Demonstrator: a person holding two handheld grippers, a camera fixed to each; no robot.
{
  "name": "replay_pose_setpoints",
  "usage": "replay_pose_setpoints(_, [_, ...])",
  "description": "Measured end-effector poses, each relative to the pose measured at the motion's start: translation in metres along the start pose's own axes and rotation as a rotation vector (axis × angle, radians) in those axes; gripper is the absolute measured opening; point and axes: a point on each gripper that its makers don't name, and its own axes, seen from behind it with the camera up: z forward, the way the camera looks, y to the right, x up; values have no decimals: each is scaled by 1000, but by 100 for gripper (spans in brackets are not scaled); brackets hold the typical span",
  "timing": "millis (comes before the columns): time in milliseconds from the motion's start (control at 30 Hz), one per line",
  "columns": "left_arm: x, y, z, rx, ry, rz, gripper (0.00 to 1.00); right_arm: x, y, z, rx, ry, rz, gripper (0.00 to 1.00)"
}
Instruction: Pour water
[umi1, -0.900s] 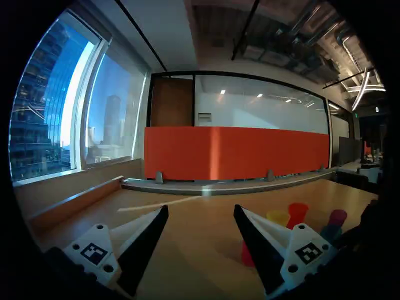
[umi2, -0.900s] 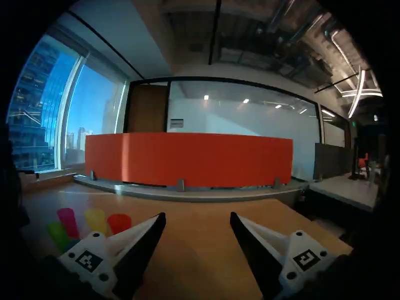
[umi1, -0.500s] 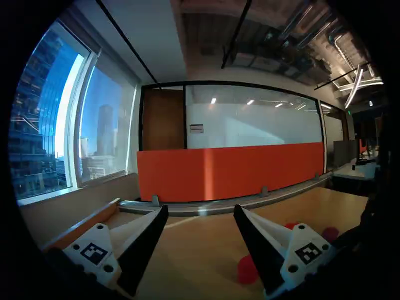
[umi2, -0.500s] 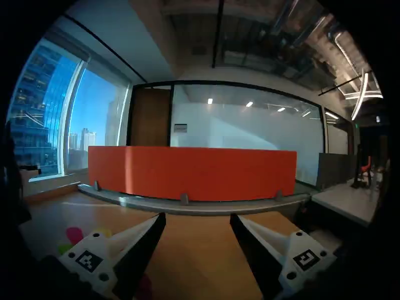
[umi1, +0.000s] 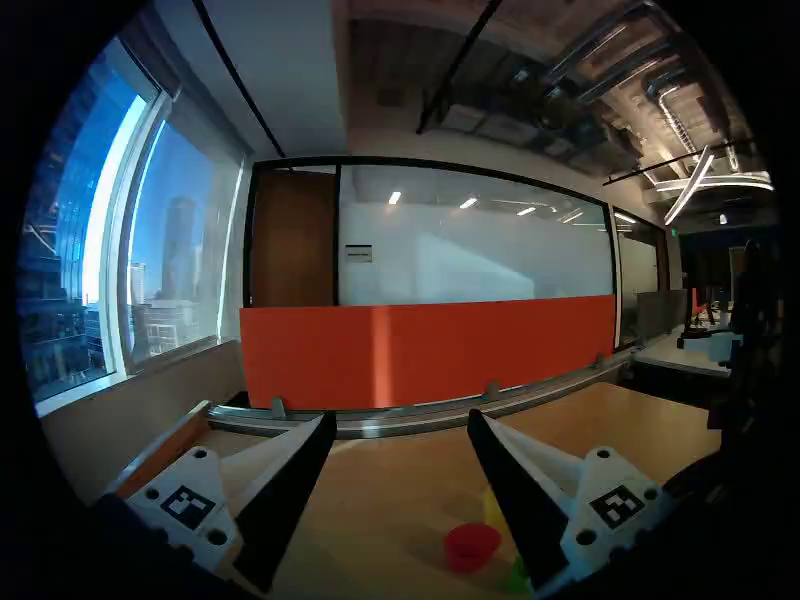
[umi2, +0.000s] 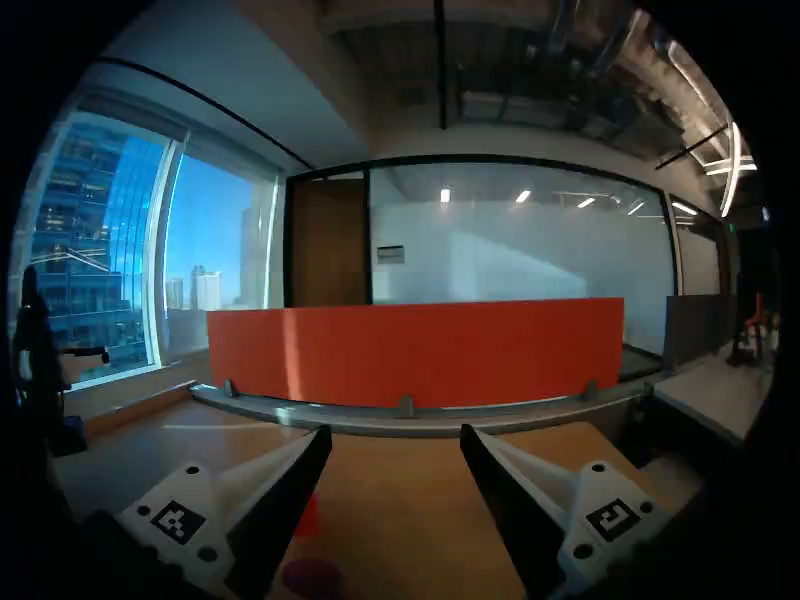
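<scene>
In the left gripper view, my left gripper (umi1: 400, 445) is open above a wooden table (umi1: 400, 490), nothing between its fingers. A red cup (umi1: 471, 546) stands low on the table just inside the right finger, with slivers of a yellow cup (umi1: 492, 508) and a green cup (umi1: 516, 577) beside it. In the right gripper view, my right gripper (umi2: 395, 455) is also open and empty over the same table (umi2: 400, 500). A magenta cup rim (umi2: 312, 577) and a red cup sliver (umi2: 308, 516) show low, next to the left finger.
An orange partition (umi1: 420, 350) on a grey rail runs along the table's far edge, with a glass wall and a wooden door behind. Large windows stand at the left (umi1: 90, 270). Another desk lies at the far right (umi2: 715, 385).
Both grippers have tilted upward and shifted, so the coloured cups have slid down toward the bottom of each view. Both stay open and empty.
</scene>
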Motion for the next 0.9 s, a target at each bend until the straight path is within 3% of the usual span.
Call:
replay_pose_setpoints(267, [10, 48, 1, -198, 2, -11, 97, 7, -29, -4, 157, -9, -9, 99])
replay_pose_setpoints(433, [10, 69, -1, -293, -11, -21, 97, 15, -55, -11, 274, -8, -43, 99])
replay_pose_setpoints(700, [2, 88, -6, -383, -41, -3, 97, 19, -77, -15, 373, -19, -82, 99])
replay_pose_setpoints(900, [-9, 98, -13, -434, -63, 21, 98, 7, -93, -19, 450, -67, -102, 99])
